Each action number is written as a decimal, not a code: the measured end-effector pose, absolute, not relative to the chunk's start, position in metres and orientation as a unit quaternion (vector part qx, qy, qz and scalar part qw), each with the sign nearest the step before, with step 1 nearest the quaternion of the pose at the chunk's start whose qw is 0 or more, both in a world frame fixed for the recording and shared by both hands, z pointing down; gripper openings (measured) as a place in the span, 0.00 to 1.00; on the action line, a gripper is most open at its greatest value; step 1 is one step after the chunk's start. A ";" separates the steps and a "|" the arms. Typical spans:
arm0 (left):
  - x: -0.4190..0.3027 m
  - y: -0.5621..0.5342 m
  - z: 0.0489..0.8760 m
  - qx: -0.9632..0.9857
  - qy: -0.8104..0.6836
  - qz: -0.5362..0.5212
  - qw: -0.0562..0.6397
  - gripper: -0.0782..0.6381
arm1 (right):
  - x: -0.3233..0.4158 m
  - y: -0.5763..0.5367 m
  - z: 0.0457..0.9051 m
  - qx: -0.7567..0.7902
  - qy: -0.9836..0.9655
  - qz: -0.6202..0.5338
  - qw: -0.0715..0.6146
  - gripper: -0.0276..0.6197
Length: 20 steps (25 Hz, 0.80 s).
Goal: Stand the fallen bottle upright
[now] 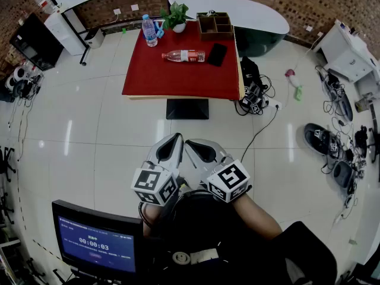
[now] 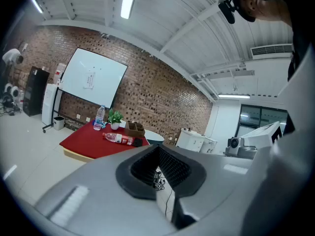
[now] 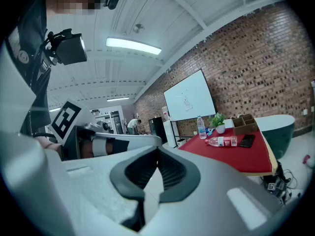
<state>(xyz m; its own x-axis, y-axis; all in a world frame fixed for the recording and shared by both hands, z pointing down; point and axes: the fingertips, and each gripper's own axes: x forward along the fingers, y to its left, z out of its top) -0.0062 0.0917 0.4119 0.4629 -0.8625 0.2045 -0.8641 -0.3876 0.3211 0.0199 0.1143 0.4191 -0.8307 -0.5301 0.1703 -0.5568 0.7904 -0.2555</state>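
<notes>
A clear bottle with a red label [image 1: 184, 56] lies on its side on the red table [image 1: 178, 79], far ahead of me. The left gripper view shows the same bottle [image 2: 118, 138], and so does the right gripper view [image 3: 222, 141]. My left gripper [image 1: 172, 141] and right gripper [image 1: 193, 146] are held side by side close to my body, over the white floor and well short of the table. Both point roughly level toward the table. The left gripper [image 2: 158, 149] has its jaws together with nothing held, and the right gripper [image 3: 157, 151] is likewise shut and empty.
On the table stand an upright water bottle [image 1: 149, 30], a potted plant [image 1: 176, 18], a wooden organizer [image 1: 215, 25] and a black phone [image 1: 217, 54]. A dark mat [image 1: 187, 108] lies before the table. Cables and gear [image 1: 255, 97] litter the floor at right. A monitor [image 1: 98, 242] is near left.
</notes>
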 end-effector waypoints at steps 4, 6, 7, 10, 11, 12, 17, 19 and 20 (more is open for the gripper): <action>-0.004 0.091 0.411 0.836 -0.515 0.001 0.192 0.12 | 0.022 0.114 0.418 0.291 -0.944 0.148 0.042 0.05; -0.003 0.092 0.412 0.837 -0.513 0.000 0.191 0.12 | 0.022 0.115 0.419 0.294 -0.944 0.147 0.042 0.05; -0.002 0.093 0.412 0.838 -0.511 -0.001 0.190 0.12 | 0.023 0.115 0.419 0.295 -0.943 0.147 0.042 0.05; -0.001 0.093 0.414 0.840 -0.508 -0.004 0.190 0.12 | 0.024 0.116 0.421 0.299 -0.943 0.143 0.043 0.05; 0.000 0.094 0.415 0.840 -0.508 -0.005 0.190 0.12 | 0.025 0.115 0.422 0.299 -0.943 0.142 0.043 0.05; 0.000 0.094 0.416 0.840 -0.508 -0.007 0.190 0.12 | 0.025 0.115 0.423 0.300 -0.943 0.139 0.043 0.05; -0.024 0.101 0.413 0.842 -0.509 -0.012 0.180 0.12 | 0.004 0.119 0.419 0.312 -0.941 0.126 0.040 0.05; -0.034 0.101 0.412 0.842 -0.509 -0.012 0.177 0.12 | -0.004 0.119 0.417 0.318 -0.939 0.124 0.040 0.05; -0.037 0.100 0.411 0.842 -0.510 -0.012 0.178 0.12 | -0.005 0.117 0.416 0.321 -0.938 0.124 0.040 0.05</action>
